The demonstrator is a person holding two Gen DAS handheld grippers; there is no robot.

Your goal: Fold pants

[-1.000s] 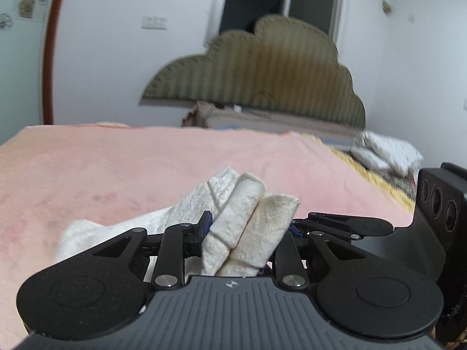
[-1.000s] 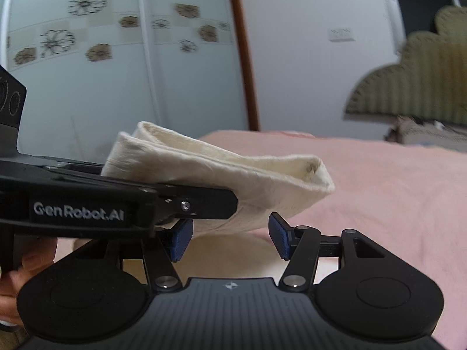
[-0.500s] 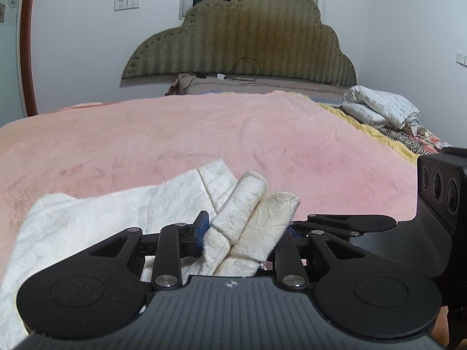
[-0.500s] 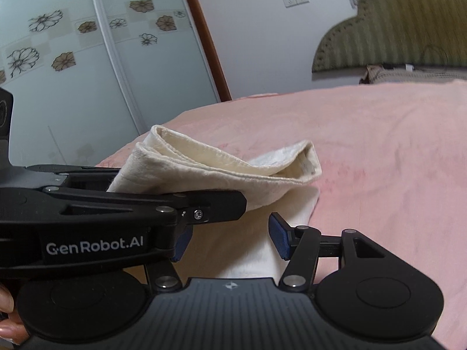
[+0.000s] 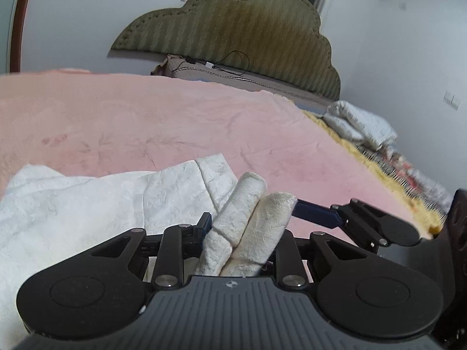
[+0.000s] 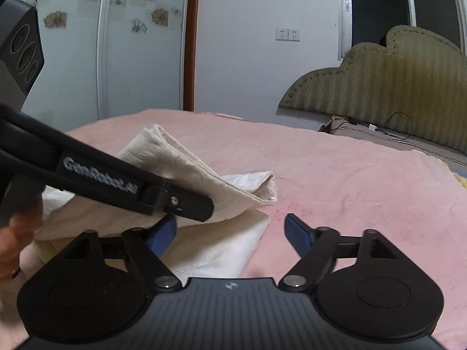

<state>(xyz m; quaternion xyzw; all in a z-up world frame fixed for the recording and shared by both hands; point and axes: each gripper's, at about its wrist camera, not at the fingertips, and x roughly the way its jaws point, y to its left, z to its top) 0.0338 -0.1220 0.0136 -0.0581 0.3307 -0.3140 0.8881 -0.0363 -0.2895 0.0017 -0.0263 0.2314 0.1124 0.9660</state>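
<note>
The pants (image 5: 73, 204) are cream-white textured cloth, folded into a thick bundle on the pink bedspread (image 5: 146, 122). My left gripper (image 5: 248, 221) is shut on a folded end of the pants (image 5: 248, 204); two rolled layers stick out between its fingers. In the right wrist view the left gripper's arm (image 6: 116, 180) crosses in front of the raised fold of the pants (image 6: 204, 180), with a lower layer (image 6: 221, 250) flat on the bed. My right gripper (image 6: 230, 230) is open and empty, just right of the bundle's corner.
An olive padded headboard (image 5: 233, 29) stands at the far end of the bed. Folded white bedding (image 5: 359, 125) lies at the right edge beside a yellow patterned cover. A wardrobe with flower decals (image 6: 131, 43) and a brown door frame stand to the left.
The left gripper has lowered the held fold of the pants toward the bed. The right gripper has opened wider and shifted right, clear of the bundle's corner.
</note>
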